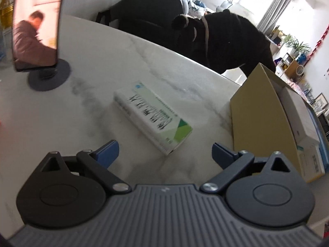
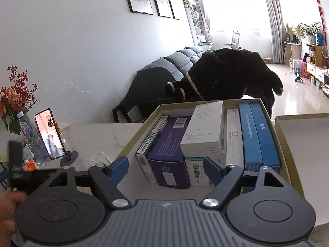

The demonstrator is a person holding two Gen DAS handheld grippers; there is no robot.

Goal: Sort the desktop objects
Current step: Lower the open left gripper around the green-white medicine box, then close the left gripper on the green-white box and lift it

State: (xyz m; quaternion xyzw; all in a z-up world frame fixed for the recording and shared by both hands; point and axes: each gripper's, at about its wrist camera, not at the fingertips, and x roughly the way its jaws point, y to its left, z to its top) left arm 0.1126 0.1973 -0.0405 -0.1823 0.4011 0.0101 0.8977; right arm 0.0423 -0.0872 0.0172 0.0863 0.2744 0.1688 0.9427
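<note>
We had the marble surface (image 1: 86, 111) carrying the cardboard box (image 2: 144, 127), already packed with upright boxes. Left of it, the green-white carton (image 1: 153, 116) lay flat and apart from the box wall. Left hand-held gripper (image 1: 165, 154) hung released over the carton's near end, nothing grasped. Right hand-held gripper (image 2: 165, 168) stood released over the box, empty

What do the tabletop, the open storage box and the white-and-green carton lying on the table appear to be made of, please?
Tabletop: likely marble or a marble-look slab, white with grey veins and a soft sheen. Storage box: tan cardboard, matte, with thin straight walls and a paler inside. White-and-green carton: printed paperboard, smooth, with crisp folded edges.
</note>
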